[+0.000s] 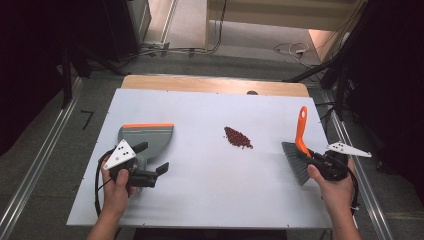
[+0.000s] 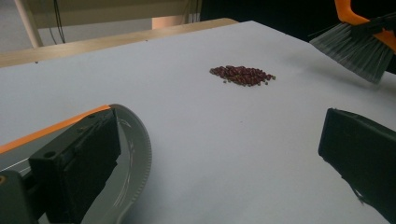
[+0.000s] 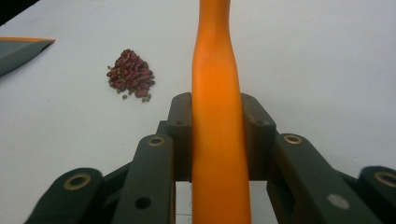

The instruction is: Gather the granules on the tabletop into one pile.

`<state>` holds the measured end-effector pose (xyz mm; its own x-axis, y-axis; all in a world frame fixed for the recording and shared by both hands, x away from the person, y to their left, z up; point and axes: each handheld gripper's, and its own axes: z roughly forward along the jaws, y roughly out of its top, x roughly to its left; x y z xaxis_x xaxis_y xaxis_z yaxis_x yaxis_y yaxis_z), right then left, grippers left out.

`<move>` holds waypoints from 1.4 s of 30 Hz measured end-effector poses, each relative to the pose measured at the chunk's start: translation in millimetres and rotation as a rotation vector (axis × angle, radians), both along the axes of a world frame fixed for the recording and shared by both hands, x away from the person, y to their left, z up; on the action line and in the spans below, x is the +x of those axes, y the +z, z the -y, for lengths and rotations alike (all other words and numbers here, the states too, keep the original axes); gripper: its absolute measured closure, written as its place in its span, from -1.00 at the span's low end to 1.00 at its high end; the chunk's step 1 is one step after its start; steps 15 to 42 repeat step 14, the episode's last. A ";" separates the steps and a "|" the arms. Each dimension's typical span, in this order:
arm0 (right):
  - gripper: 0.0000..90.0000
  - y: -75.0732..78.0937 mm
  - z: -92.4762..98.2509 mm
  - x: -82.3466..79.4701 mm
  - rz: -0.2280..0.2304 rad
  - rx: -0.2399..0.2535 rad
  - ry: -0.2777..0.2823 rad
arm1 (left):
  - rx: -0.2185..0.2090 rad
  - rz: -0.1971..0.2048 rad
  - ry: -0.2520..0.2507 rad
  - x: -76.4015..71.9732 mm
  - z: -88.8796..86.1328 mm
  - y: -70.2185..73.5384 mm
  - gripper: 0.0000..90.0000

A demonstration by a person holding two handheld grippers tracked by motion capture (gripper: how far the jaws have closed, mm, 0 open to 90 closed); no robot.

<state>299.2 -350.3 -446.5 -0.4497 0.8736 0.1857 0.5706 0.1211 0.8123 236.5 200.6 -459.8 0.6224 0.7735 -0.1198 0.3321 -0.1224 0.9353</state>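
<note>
Brush [image 1: 298,150] at surface [image 1: 210,200] right edge, orange handle clamped between right gripper [image 3: 218,121] fingers, bristles toward the bean pile [image 1: 238,137] mid-surface. Dustpan [image 1: 146,140] lies left of pile, well apart. Left gripper [image 1: 150,162] fingers wide, one over the dustpan handle, gripping nothing.

Brush [image 3: 217,116] bristles hidden behind own jaws

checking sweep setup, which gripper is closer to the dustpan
Left. The left gripper sits at the dustpan, over its handle, jaws open. The right gripper is far across the table, past the pile of beans, jaws clamped on the brush.
</note>
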 end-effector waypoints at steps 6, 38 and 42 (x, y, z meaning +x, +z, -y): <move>0.52 -2.1 -2.2 1.0 -0.007 -0.005 0.008 | -0.002 -0.001 0.001 0.4 0.4 -0.1 -1.00; 0.52 -1.4 -2.3 -0.9 -0.005 -0.005 0.010 | 0.000 -0.001 -0.005 1.6 2.3 0.0 -1.00; 0.52 -1.4 -2.3 -0.9 -0.005 -0.005 0.010 | 0.000 -0.001 -0.005 1.6 2.3 0.0 -1.00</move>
